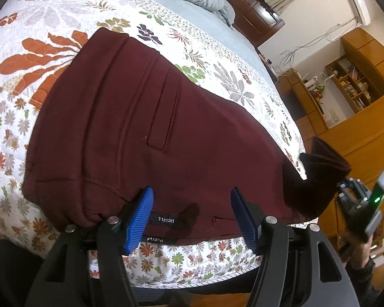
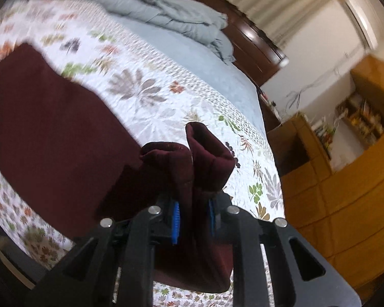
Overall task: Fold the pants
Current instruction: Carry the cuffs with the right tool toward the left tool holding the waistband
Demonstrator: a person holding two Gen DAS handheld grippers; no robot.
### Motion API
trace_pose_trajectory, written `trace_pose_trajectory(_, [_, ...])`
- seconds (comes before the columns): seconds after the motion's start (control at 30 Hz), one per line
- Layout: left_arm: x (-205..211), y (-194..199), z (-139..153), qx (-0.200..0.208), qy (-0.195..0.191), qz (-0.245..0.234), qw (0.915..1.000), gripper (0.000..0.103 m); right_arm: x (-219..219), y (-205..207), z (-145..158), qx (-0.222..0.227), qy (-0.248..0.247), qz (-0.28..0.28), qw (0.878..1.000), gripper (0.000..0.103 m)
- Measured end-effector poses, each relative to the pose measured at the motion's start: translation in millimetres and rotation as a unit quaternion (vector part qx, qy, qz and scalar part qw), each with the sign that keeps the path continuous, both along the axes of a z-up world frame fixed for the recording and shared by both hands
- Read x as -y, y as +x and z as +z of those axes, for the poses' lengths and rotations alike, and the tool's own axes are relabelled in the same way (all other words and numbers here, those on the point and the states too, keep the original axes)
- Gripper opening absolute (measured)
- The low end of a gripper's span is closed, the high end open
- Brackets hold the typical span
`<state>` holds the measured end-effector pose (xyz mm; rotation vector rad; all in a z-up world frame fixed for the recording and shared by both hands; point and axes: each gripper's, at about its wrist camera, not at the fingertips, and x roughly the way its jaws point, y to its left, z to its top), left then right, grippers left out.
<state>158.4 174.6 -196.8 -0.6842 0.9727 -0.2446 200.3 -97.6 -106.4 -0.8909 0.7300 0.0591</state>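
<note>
Maroon pants [image 1: 130,128] lie flat on the flowered bedspread [image 1: 38,58], back pocket up, waistband with a "FUSHI" label [image 1: 166,220] at the near bed edge. My left gripper [image 1: 192,197] stands open; its blue pads [image 1: 140,217] straddle the waistband without pressing on it. At the right of the left wrist view a hand holds my right gripper [image 1: 358,199], with a lifted leg end [image 1: 322,161] in it. In the right wrist view my right gripper [image 2: 193,217] is shut on bunched folds of the pants [image 2: 189,168], which rise above the bed.
A rumpled grey duvet [image 2: 171,15] lies by the dark wooden headboard [image 2: 256,43]. Beyond the bed's right edge stand wooden cabinets and shelves [image 1: 353,87]. The bedspread's hem [image 1: 179,263] hangs at the near edge.
</note>
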Motion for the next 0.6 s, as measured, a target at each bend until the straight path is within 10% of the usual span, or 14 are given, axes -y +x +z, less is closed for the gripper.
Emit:
trace_pose_trajectory(0.13, [-0.6, -0.6, -0.1, 0.001, -0.003, -0.003, 1.0000, 0.064, -26.3, -21.2, -50.7, 0.000, -0.092, 0.042, 0.995, 0.016])
trace_pose_trajectory(0.6, [0.5, 0.4, 0.6, 0.004, -0.011, -0.012, 0.9999, 0.068, -42.7, -32.4, -101.9, 0.011, -0.178, 0.071, 0.981, 0.017])
